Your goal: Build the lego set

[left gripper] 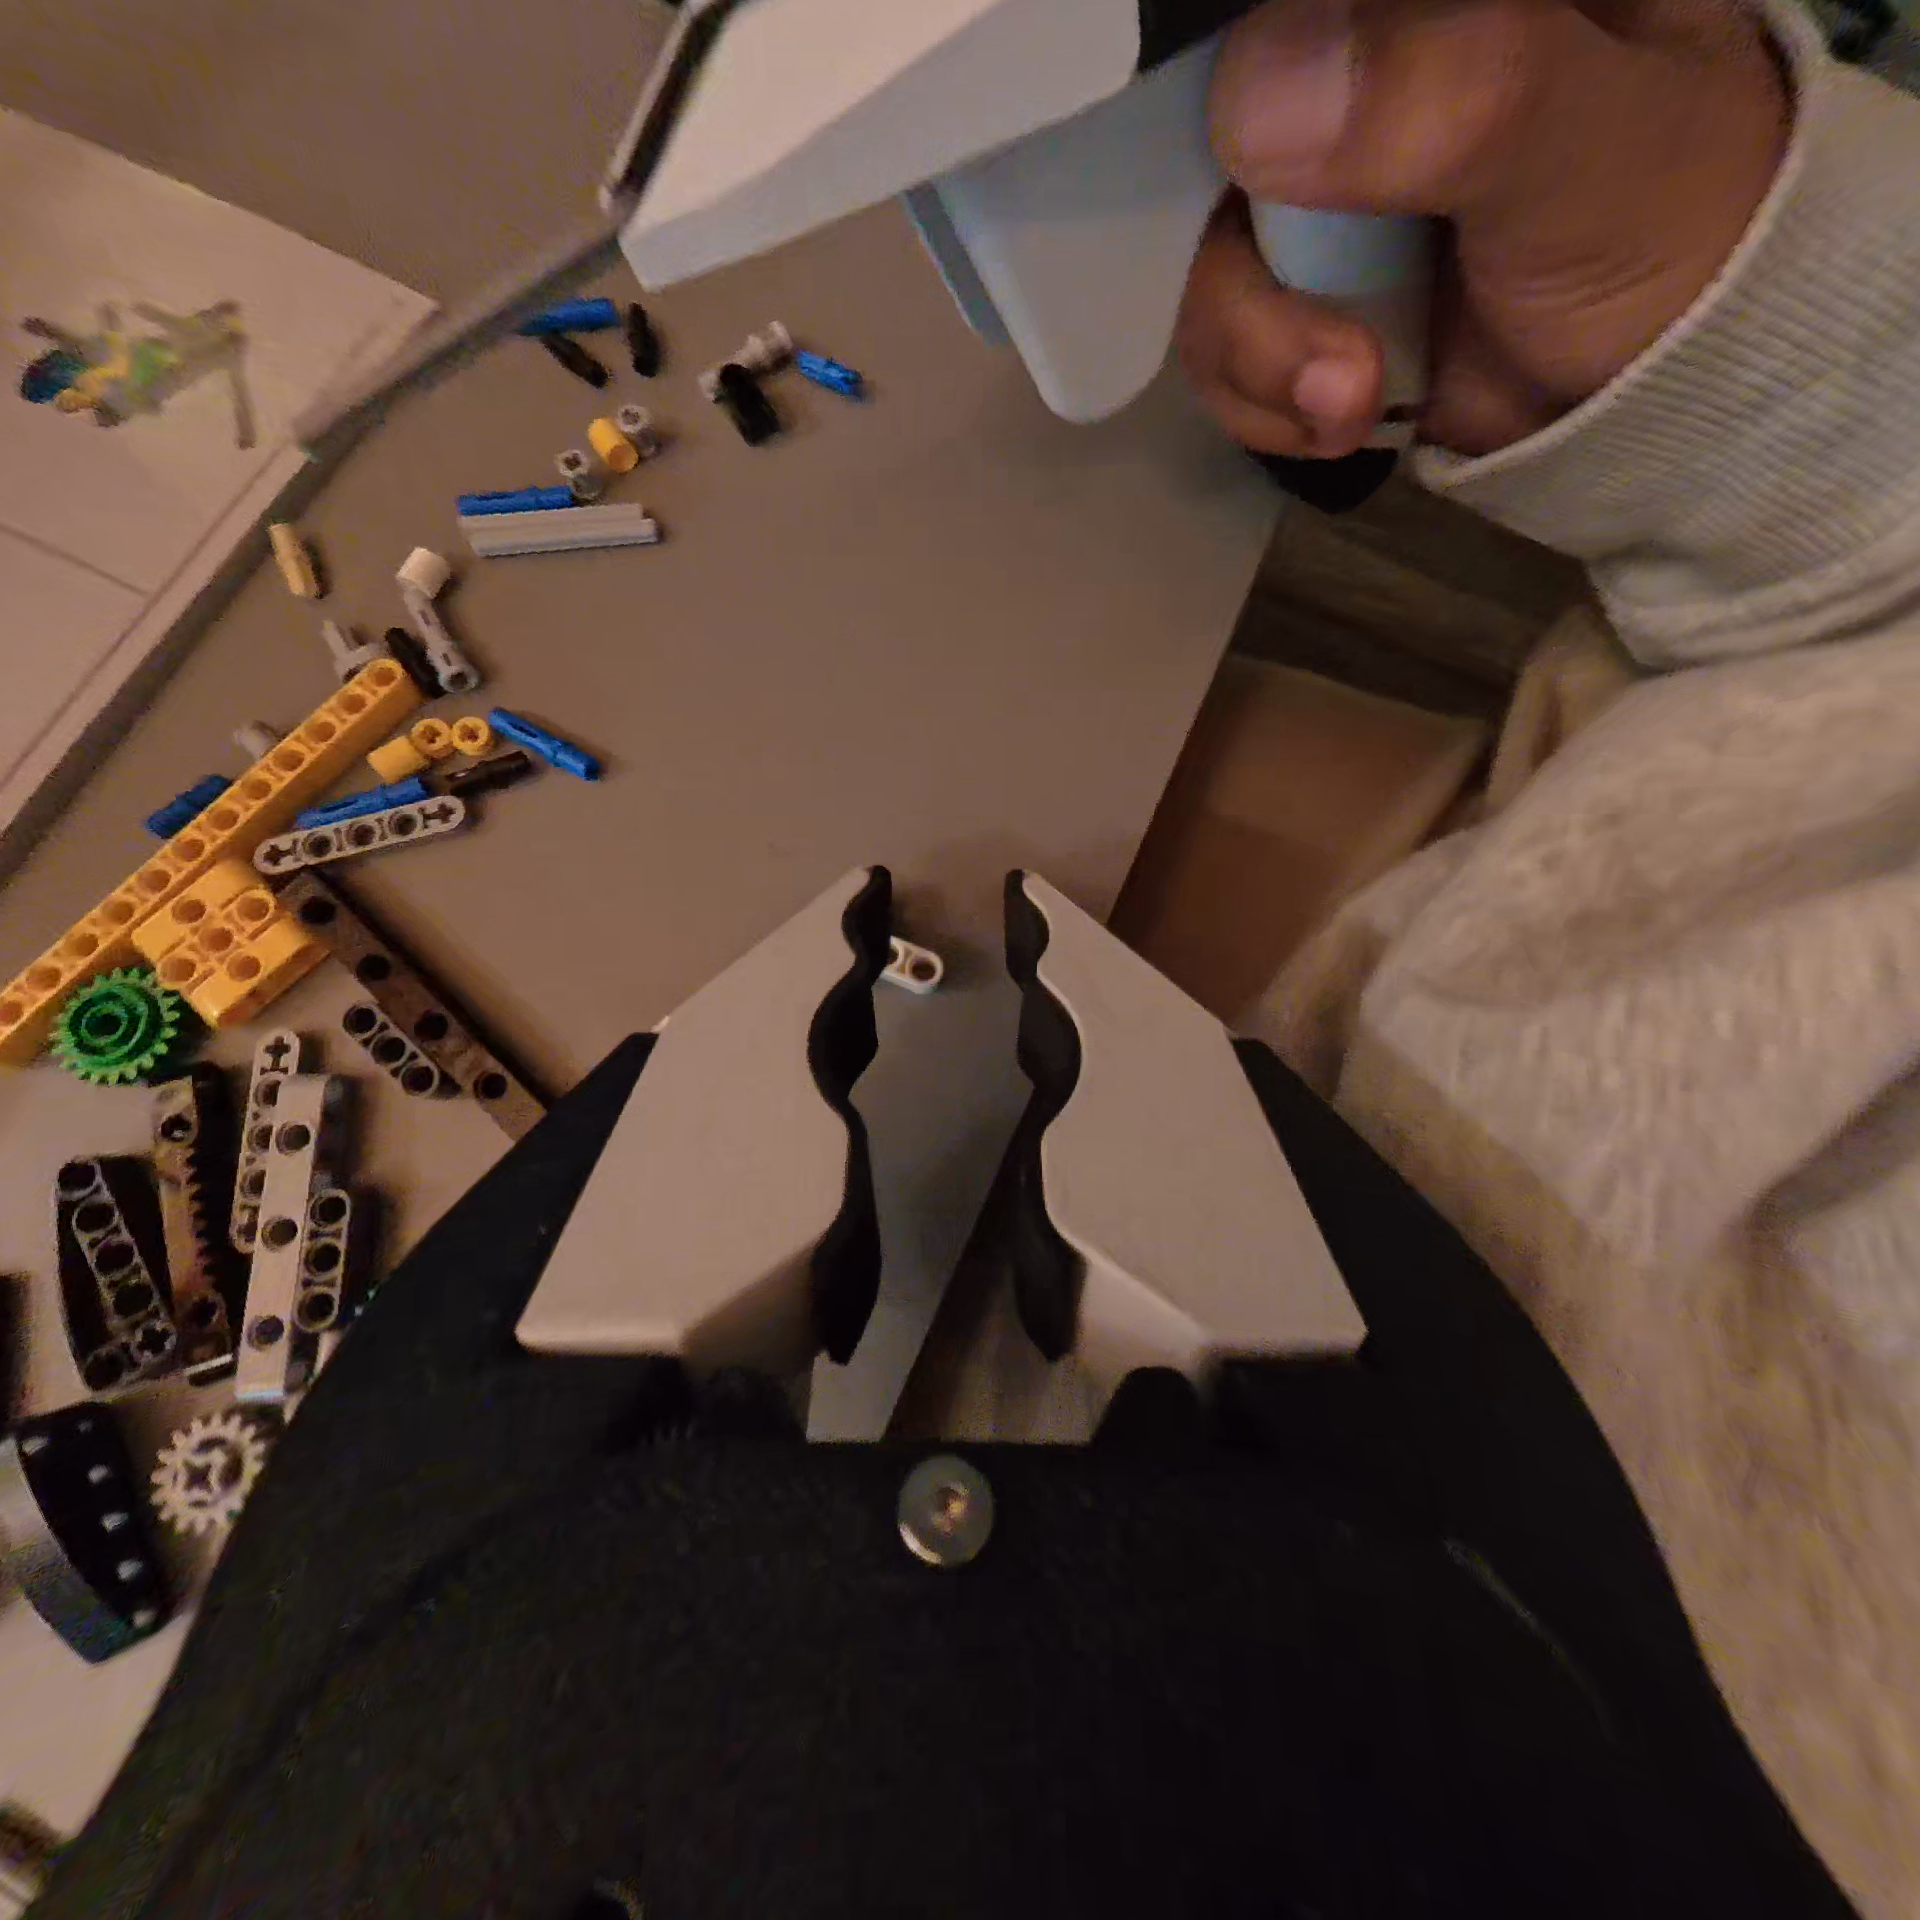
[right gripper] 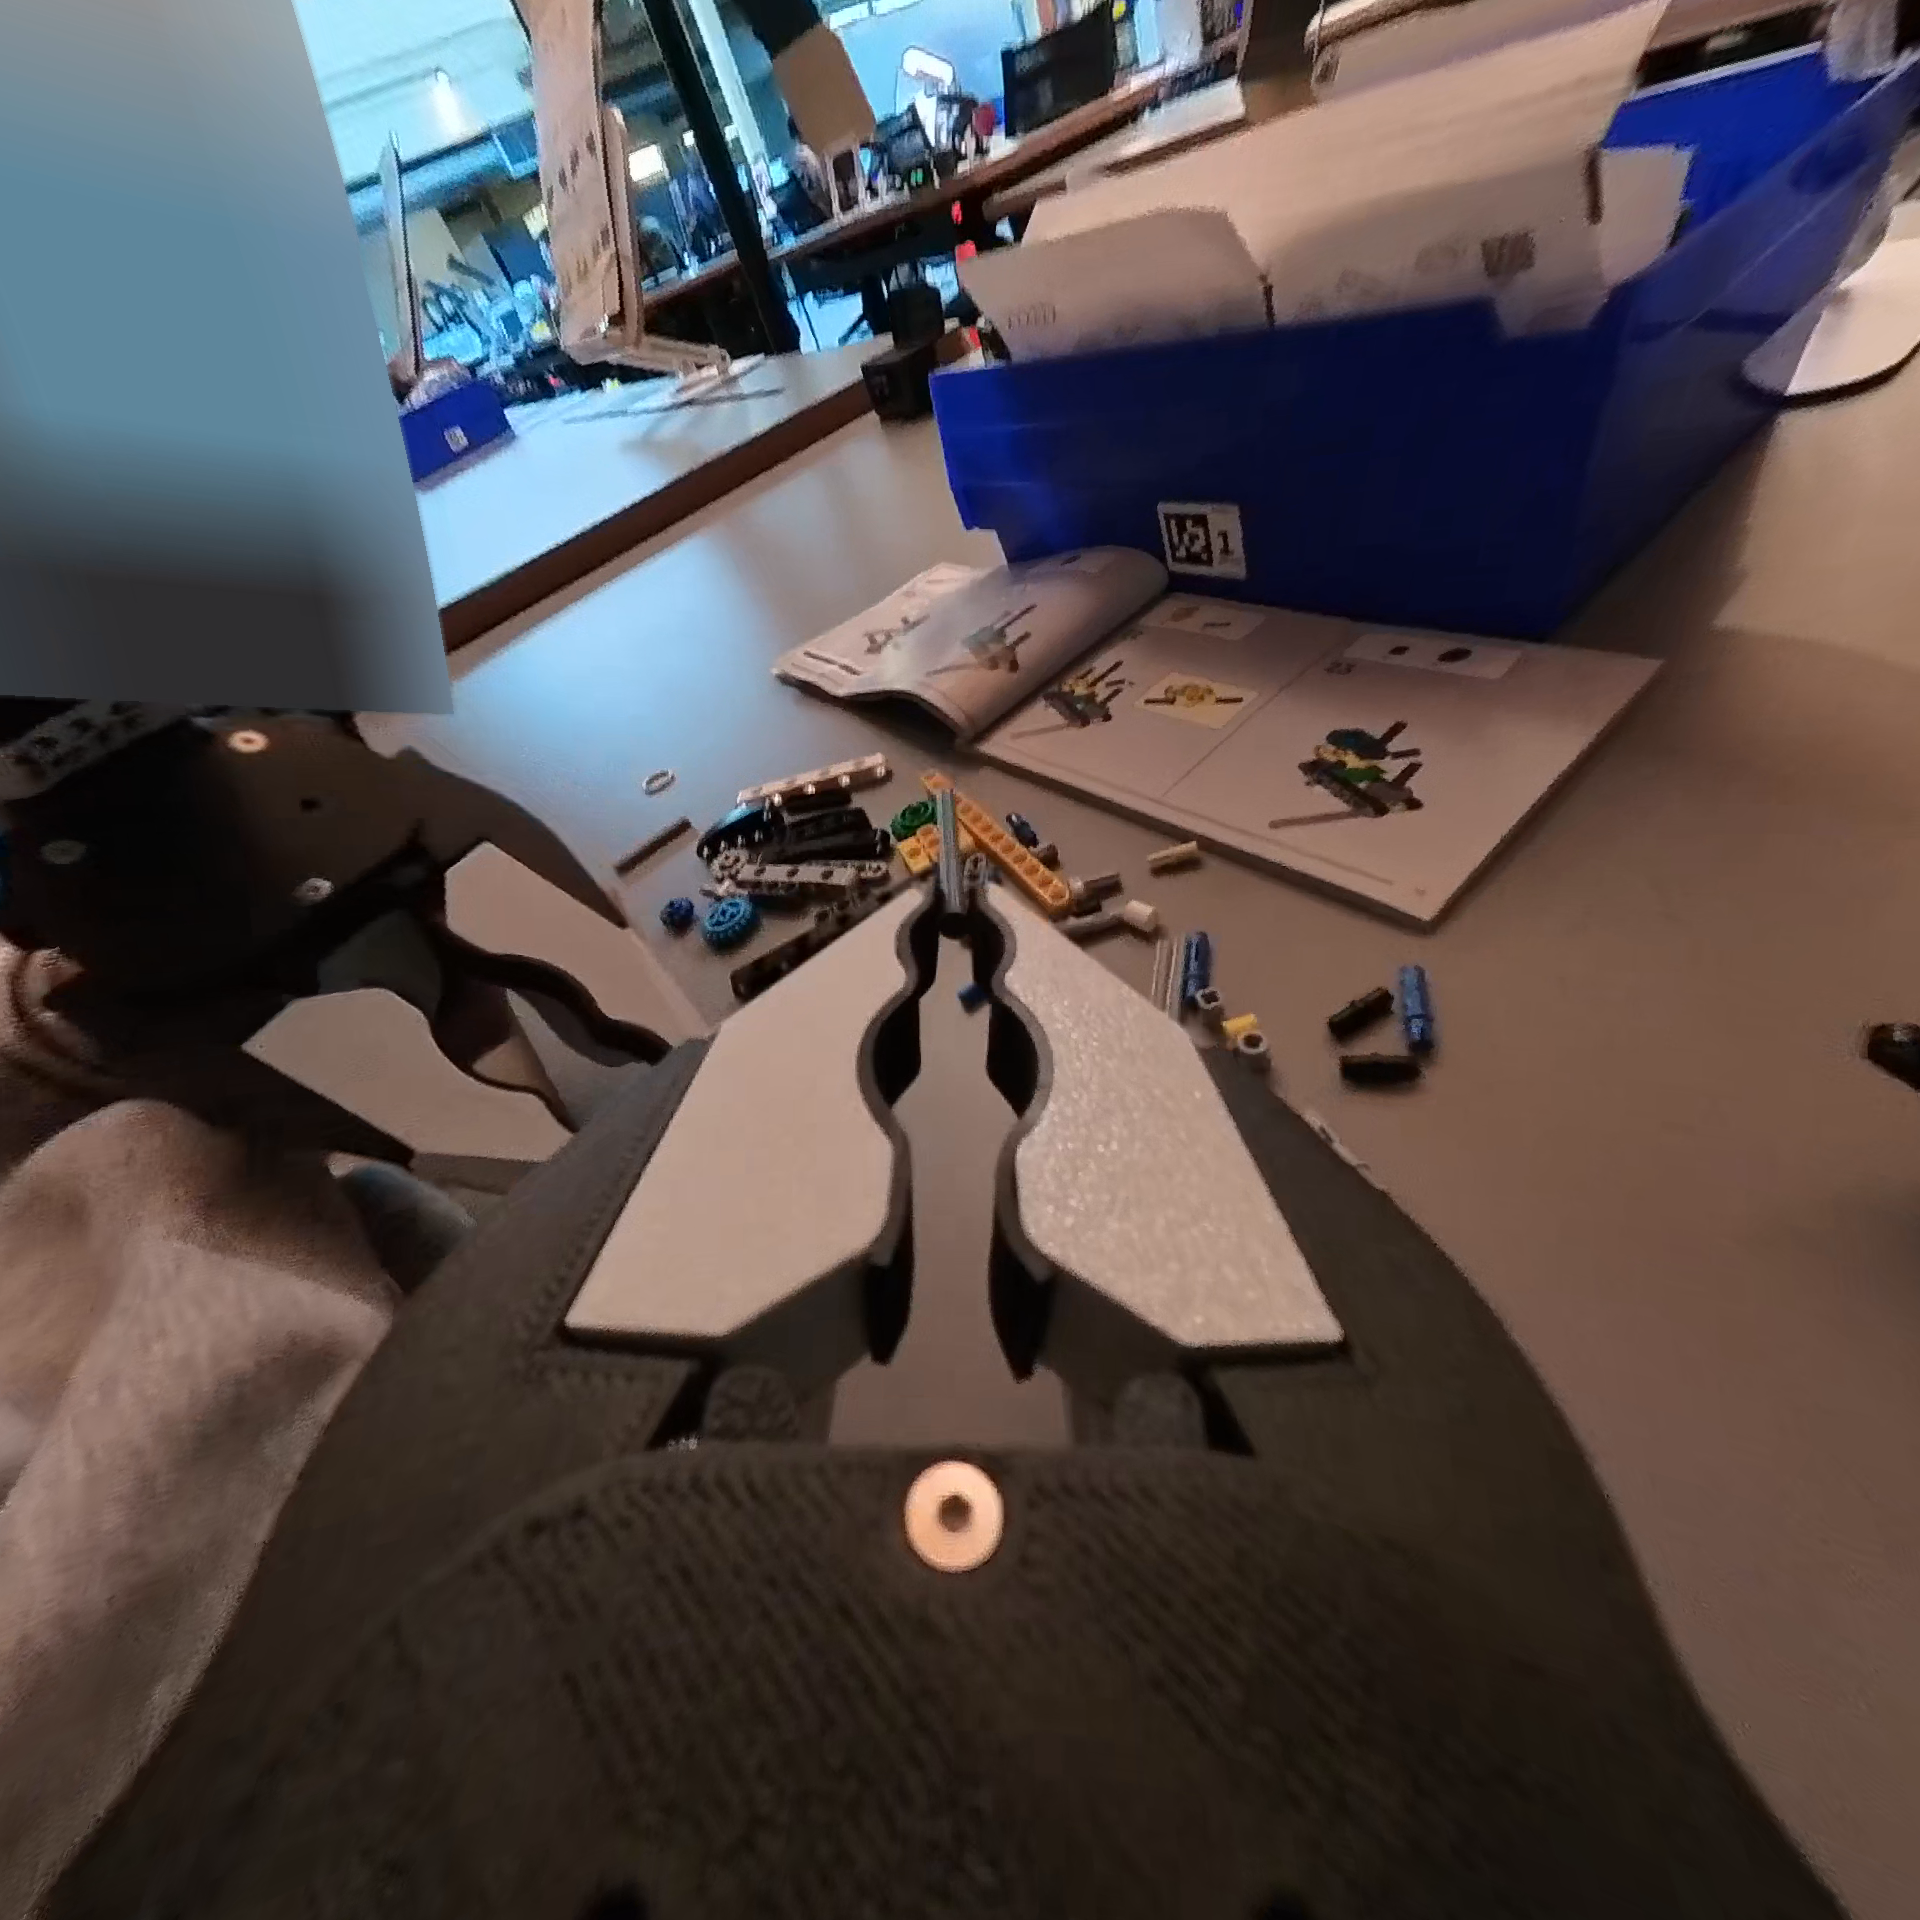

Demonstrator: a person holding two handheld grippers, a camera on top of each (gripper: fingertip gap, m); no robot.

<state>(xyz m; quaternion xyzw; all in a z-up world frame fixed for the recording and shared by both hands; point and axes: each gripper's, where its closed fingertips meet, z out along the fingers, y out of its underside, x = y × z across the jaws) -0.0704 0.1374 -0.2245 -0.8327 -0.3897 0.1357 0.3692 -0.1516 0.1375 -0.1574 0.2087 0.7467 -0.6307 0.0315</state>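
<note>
My left gripper [left gripper: 945, 891] is open and empty, low over the grey table near its edge. A small white two-hole piece [left gripper: 914, 964] lies on the table by its left finger. Loose Lego parts lie to the left: a long yellow beam [left gripper: 208, 842], a green gear [left gripper: 114, 1023], and black and grey beams [left gripper: 281, 1195]. My right gripper [right gripper: 954, 920] is shut on a thin grey axle [right gripper: 948, 847] that sticks up past its tips. The same parts pile [right gripper: 831, 842] lies beyond it. The left gripper also shows at the left of the right wrist view [right gripper: 468, 987].
An open instruction booklet [right gripper: 1299, 748] lies behind the parts, against a blue bin [right gripper: 1351, 468] holding white boxes. Blue and black pins [right gripper: 1392, 1023] are scattered to the right. The table edge [left gripper: 1195, 748] runs beside a person's cream sleeve [left gripper: 1662, 416]. The hand holds the right gripper's white handle [left gripper: 1039, 208]. The grippers' ends are close to 10 cm from one another. The green gear [left gripper: 114, 1023] is about 15 cm from both grippers' fingertips. It is also in sight in the right wrist view [right gripper: 911, 815].
</note>
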